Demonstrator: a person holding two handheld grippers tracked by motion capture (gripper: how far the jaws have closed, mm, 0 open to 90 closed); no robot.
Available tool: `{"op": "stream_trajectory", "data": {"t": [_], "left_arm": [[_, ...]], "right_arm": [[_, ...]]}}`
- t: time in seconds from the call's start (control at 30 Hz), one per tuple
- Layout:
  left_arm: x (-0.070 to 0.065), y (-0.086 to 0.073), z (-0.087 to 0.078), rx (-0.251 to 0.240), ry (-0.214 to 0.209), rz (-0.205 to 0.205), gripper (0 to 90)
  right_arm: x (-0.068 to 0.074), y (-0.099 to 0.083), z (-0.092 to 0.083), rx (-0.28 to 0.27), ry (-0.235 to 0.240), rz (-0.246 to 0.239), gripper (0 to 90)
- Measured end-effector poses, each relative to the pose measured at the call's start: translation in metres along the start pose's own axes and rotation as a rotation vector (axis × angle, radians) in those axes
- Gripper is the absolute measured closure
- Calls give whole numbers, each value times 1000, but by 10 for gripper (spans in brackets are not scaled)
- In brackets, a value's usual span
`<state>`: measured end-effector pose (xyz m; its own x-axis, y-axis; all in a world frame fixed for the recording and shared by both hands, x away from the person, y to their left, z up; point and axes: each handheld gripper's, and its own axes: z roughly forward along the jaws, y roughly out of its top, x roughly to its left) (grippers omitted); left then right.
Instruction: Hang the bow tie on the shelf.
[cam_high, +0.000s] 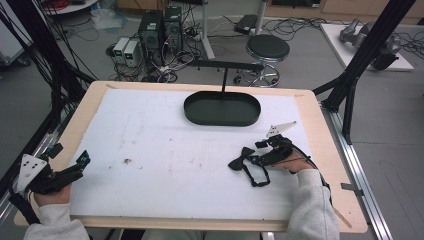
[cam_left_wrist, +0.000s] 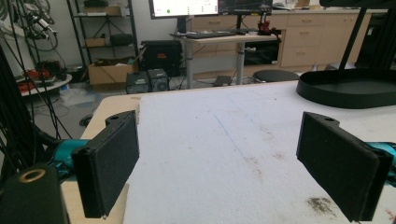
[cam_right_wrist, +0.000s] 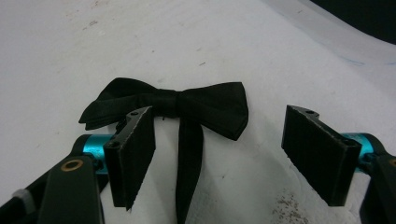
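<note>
Black jaws of the right gripper (cam_right_wrist: 219, 158) rise in the foreground of the right gripper view, standing apart with the strap of the bow tie (cam_right_wrist: 173, 105) running down between them; neither pad presses on cloth, so the grip is not yet made. The bow tie (cam_high: 241, 158) lies flat on the white foam sheet (cam_high: 150, 150), its knot just beyond the jaw tips and its strap (cam_high: 257, 176) looping back toward the person's right sleeve (cam_high: 310, 205). In the high view the right gripper (cam_high: 255, 159) rests low on the sheet, touching or nearly touching the bow tie's near wing. Judged from this, the work is at the approach-and-grasp step: the bow tie is reached but not lifted.

Beyond the bow tie, toward the far edge of the sheet, stands the oval black tray (cam_high: 222, 109) with an upright post and crossbar, well apart from the bow tie and carrying nothing. If that stand is the destination, the whole carry and placement remain to be done.

Well to the left of the bow tie, at the near corner of the wooden table (cam_high: 85, 107), the left gripper (cam_high: 80, 165) hovers with its jaws wide apart and nothing between them.
</note>
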<state>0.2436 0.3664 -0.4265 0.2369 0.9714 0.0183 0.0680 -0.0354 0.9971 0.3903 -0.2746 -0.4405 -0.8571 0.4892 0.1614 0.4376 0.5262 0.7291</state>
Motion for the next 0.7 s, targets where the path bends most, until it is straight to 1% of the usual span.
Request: {"op": "stream_trajectory", "data": {"t": [0.03,0.07,0.13,0.17,0.23,0.3,0.33,0.43,0.47,0.5,0.53,0.6,0.63,0.67,0.7], "left_arm": [[0,0,0,-1,0,-2,135],[0,0,0,-2,0,-2,134],[0,0,0,-3,0,-3,135],[1,0,-1,-3,1,-3,134],[1,0,-1,-6,3,-6,135],[1,0,-1,-5,4,-6,134],[1,0,-1,-5,3,-7,135],[1,0,-1,-7,4,-7,135],[1,0,-1,-5,4,-6,135],[1,0,-1,-5,4,-6,135],[2,0,-1,-5,4,-7,135],[2,0,-2,-8,9,-9,135],[2,0,-2,-8,9,-9,134],[3,0,-2,-9,12,-11,135],[3,0,-2,-9,12,-11,134]], "right_arm": [[0,0,0,0,0,0,261],[0,0,0,1,-4,-4,295],[1,1,0,-4,-3,-7,309],[1,2,-1,-13,-12,-7,340],[1,2,-1,-15,-4,-12,360],[1,1,-1,-7,-4,-12,367],[0,0,0,9,4,-15,375],[0,0,2,18,10,-16,394],[0,0,3,21,3,-19,422],[0,0,3,21,3,-19,422],[0,1,4,12,-7,-25,455],[-1,0,3,19,-4,-17,501],[-1,0,3,19,-4,-17,501],[-1,0,4,30,-1,-20,538],[-1,0,4,30,-1,-20,538]]}}
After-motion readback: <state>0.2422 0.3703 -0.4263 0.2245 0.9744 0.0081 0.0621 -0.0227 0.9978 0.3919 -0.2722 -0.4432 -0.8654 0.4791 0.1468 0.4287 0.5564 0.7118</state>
